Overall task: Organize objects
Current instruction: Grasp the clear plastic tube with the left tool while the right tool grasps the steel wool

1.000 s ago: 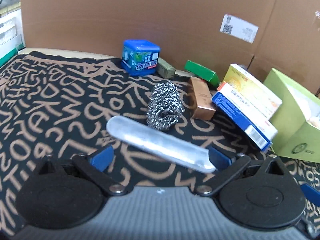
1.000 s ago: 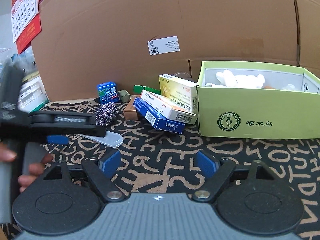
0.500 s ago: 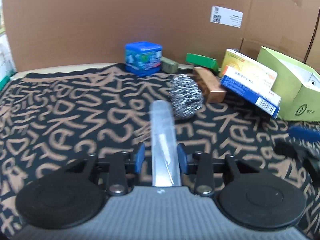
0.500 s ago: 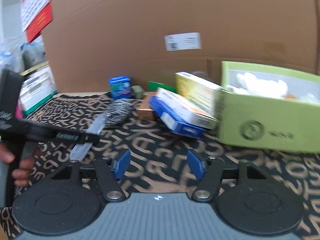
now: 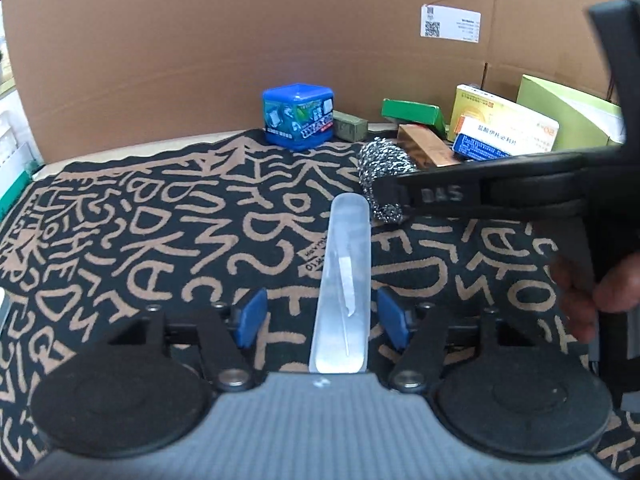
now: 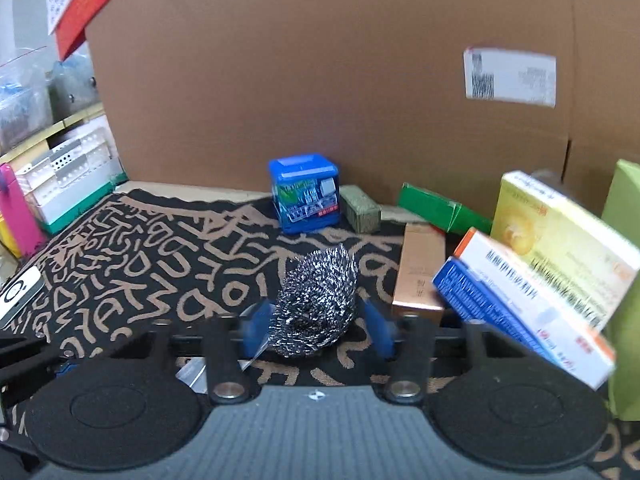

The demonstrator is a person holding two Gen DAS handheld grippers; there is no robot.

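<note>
Both claws have just shifted — one let go, one is closing in.

The left gripper [image 5: 322, 316] has been spreading; the clear plastic case [image 5: 344, 288] lies loose between its jaws. The right gripper [image 6: 316, 326] has been closing around the steel-wool scourer [image 6: 316, 306] — contact unclear. Black-and-tan lettered cloth [image 5: 160, 240], cardboard wall [image 5: 240, 40] behind.

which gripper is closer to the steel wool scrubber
Right. The right gripper has the steel wool scrubber between its fingers; the left gripper sits back from it, straddling the clear plastic case.
</note>
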